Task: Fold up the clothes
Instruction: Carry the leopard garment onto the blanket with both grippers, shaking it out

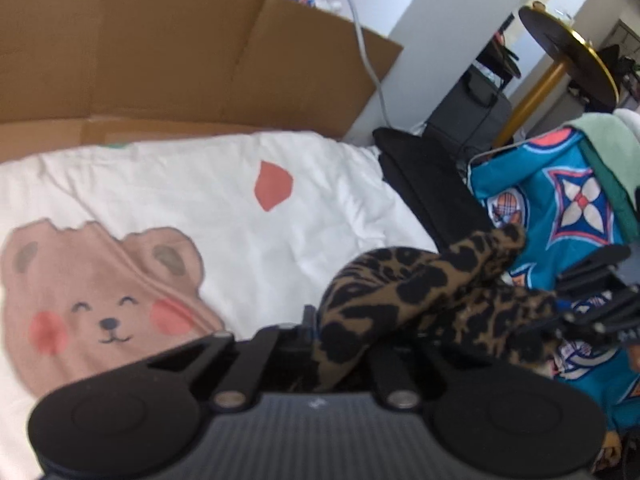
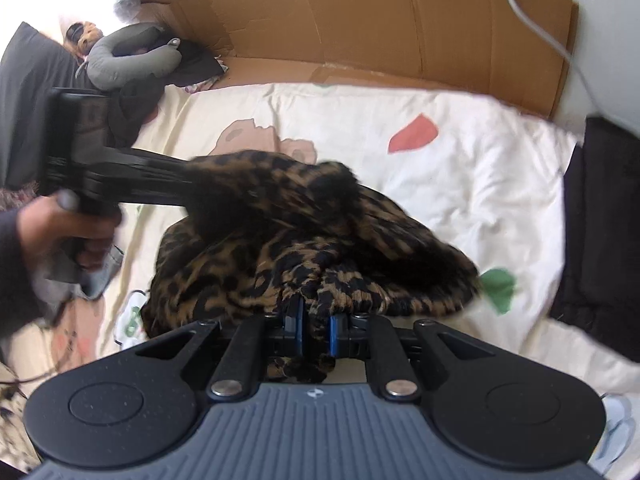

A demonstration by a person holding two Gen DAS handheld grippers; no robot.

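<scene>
Pinching the leopard-print garment (image 2: 304, 240), both hand-held grippers grip it.

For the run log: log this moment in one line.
task: fold clothes | left gripper: shut on leopard garment | right gripper: shut on it | surface: bear quilt

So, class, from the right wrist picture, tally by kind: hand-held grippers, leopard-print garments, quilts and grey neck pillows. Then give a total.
hand-held grippers: 2 (left hand-held gripper, right hand-held gripper)
leopard garment: 1
quilt: 1
neck pillow: 1
Total: 5
</scene>
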